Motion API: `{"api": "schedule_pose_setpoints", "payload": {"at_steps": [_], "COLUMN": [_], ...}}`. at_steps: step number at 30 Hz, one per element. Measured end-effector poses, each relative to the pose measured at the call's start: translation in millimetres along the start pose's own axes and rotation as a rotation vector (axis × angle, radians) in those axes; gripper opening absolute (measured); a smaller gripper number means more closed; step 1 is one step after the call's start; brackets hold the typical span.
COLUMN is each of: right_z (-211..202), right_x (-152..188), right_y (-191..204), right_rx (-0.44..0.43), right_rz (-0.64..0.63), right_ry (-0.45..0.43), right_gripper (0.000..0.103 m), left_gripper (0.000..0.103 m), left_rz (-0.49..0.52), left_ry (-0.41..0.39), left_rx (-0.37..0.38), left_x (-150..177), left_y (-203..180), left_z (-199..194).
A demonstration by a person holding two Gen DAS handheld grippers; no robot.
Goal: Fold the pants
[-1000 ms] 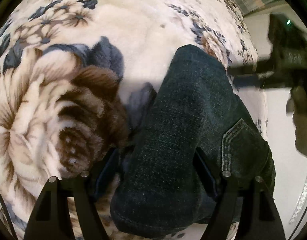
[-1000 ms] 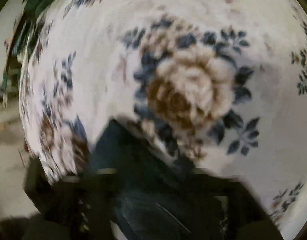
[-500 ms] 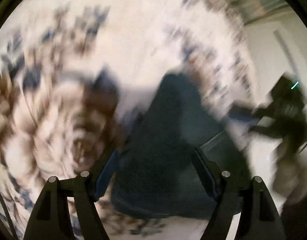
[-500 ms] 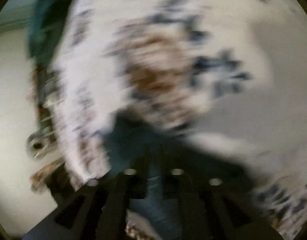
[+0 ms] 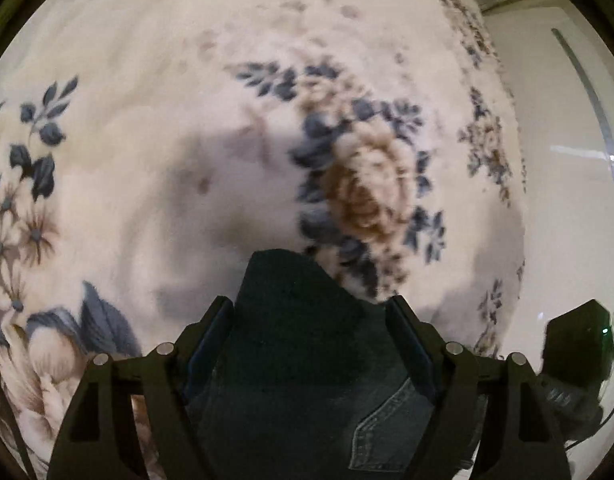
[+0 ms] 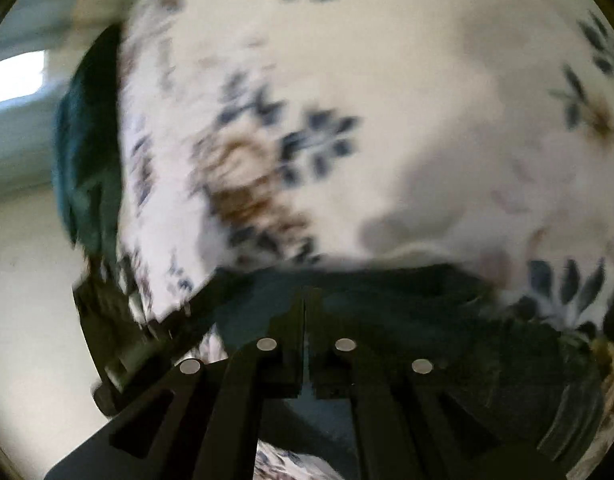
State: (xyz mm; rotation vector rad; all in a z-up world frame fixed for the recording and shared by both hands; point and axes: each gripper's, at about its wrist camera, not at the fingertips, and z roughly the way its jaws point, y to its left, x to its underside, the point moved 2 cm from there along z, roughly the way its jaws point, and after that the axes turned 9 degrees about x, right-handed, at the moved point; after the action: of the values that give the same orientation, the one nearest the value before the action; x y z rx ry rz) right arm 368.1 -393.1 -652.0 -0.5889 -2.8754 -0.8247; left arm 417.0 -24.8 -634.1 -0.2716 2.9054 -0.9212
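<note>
Dark blue jeans, folded into a thick bundle with a back pocket showing, fill the gap of my left gripper. Its fingers press on the bundle's two sides. In the right wrist view my right gripper has its jaws together on the jeans' edge, and the denim spreads to both sides of the tips. The right gripper's black body, with a green light, shows at the lower right of the left wrist view.
Everything lies on a cream blanket with blue and brown flowers. The bed's edge and pale floor run down the right of the left wrist view. A teal cloth hangs at the bed's left edge, beside floor.
The right jaws went from wide apart around the jeans to closed together. Both views swept across the blanket. The jeans stayed between the left fingers, and the right gripper dropped to the lower right.
</note>
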Motion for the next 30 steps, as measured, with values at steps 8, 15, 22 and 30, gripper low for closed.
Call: {"api": "schedule_pose_setpoints", "payload": {"at_steps": [8, 15, 22, 30], "right_z": [41.3, 27.2, -7.0, 4.7], "right_x": [16.7, 5.1, 31.8, 77.2], "right_y": [-15.0, -39.9, 4.6, -68.3], "right_rx": [0.116, 0.139, -0.006, 0.134], "right_rz": [-0.01, 0.02, -0.076, -0.011], "right_ry": [0.029, 0.023, 0.022, 0.053], "right_gripper": [0.0, 0.0, 0.044, 0.0], "left_gripper": [0.083, 0.082, 0.082, 0.055], "left_rz": [0.03, -0.004, 0.063, 0.093], "left_ry": [0.061, 0.026, 0.024, 0.08], "left_rx": [-0.103, -0.076, 0.08, -0.024], "left_x": [6.1, 5.6, 53.6, 82.5], "left_y": [35.3, 23.4, -27.4, 13.5], "left_z": [37.6, 5.7, -30.3, -3.3]}}
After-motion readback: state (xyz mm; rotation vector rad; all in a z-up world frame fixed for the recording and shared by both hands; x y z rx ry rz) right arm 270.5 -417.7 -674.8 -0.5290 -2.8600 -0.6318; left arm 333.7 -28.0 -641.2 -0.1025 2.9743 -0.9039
